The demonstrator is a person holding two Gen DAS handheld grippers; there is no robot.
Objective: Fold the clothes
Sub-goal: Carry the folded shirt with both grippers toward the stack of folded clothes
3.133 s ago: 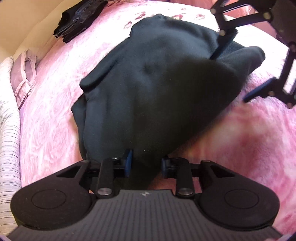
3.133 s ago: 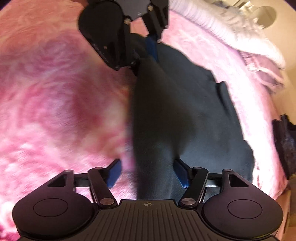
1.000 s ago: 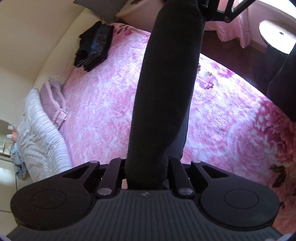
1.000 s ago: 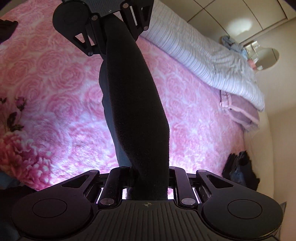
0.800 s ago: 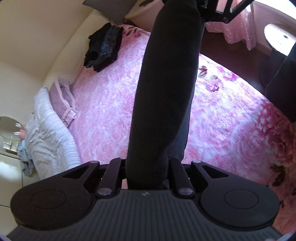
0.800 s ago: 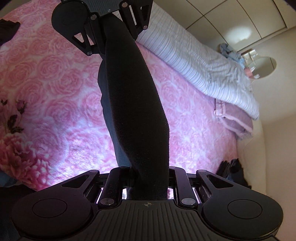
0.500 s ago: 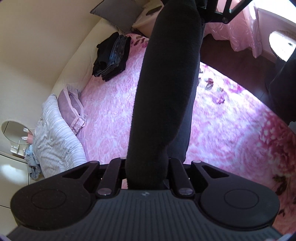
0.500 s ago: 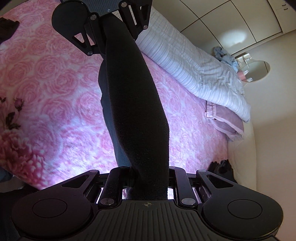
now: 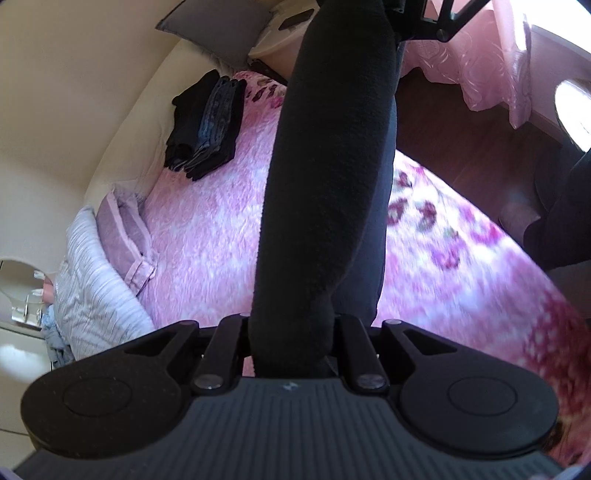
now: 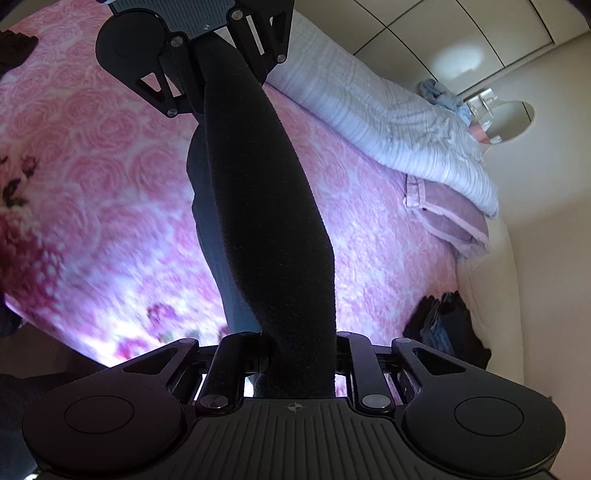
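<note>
A dark fleece garment [image 9: 325, 192] hangs stretched in the air between my two grippers, high above the pink rose-patterned bed cover [image 9: 207, 229]. My left gripper [image 9: 291, 332] is shut on one end of it. My right gripper [image 10: 295, 347] is shut on the other end [image 10: 266, 221]. Each gripper shows at the top of the other's view, the right one [image 9: 402, 22] and the left one [image 10: 221, 74]. More of the garment droops below the stretched edge. The fingertips are hidden by the cloth.
A stack of folded dark clothes [image 9: 203, 125] lies near the bed's far edge by the cream wall. A striped grey duvet [image 10: 388, 122] and a lilac pillow [image 10: 447, 218] lie along one side. Dark wooden floor [image 9: 461, 140] and pink curtains [image 9: 491, 62] are beyond the bed.
Both grippers have risen further with the garment held taut between them, so the bed looks smaller and farther below. Three seconds ago the garment lay on the bed.
</note>
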